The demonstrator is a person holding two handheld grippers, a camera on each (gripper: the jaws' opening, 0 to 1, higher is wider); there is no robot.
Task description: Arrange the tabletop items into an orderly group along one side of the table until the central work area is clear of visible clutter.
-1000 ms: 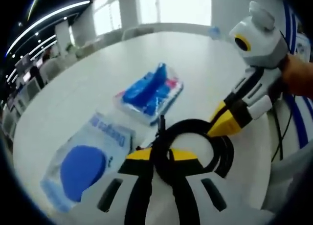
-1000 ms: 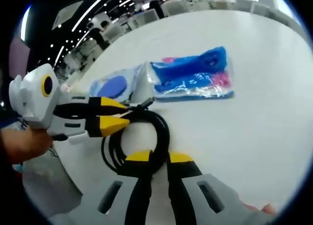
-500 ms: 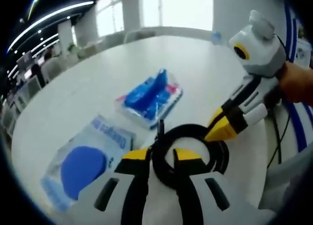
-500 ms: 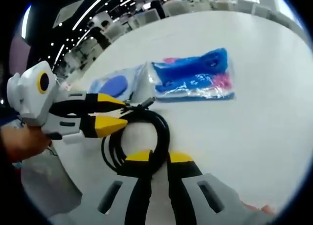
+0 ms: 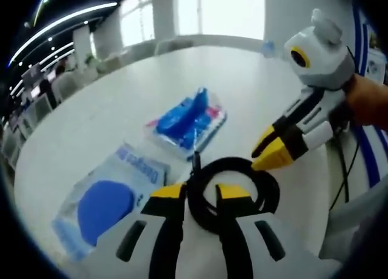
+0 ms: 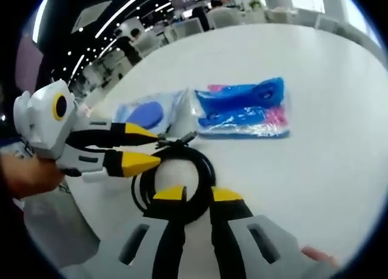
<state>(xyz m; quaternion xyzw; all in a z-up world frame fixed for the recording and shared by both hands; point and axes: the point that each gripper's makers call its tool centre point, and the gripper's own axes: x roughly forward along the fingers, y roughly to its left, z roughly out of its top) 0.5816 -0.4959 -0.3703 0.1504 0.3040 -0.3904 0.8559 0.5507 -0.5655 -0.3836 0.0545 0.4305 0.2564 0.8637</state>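
A coiled black cable (image 5: 237,164) lies on the round white table (image 5: 139,79). My left gripper (image 5: 200,191) straddles one side of the coil, its yellow-tipped jaws apart. In the right gripper view the cable (image 6: 207,165) runs between the jaws of my right gripper (image 6: 198,194), also apart. That view has the left gripper (image 6: 157,148) coming in from the left, tips spread over the coil's top. The right gripper (image 5: 265,153) enters the left gripper view from the right, jaws parted at the coil's rim.
A clear packet of blue and pink items (image 5: 188,118) (image 6: 242,106) lies beyond the cable. Beside it is a bag with a blue disc (image 5: 106,203) (image 6: 145,112). A person's hand (image 5: 370,97) holds the right gripper. Chairs stand behind the table.
The jaws of both grippers have spread a little wider around the cable. The cable and both packets lie where they were; the right gripper view has shifted slightly.
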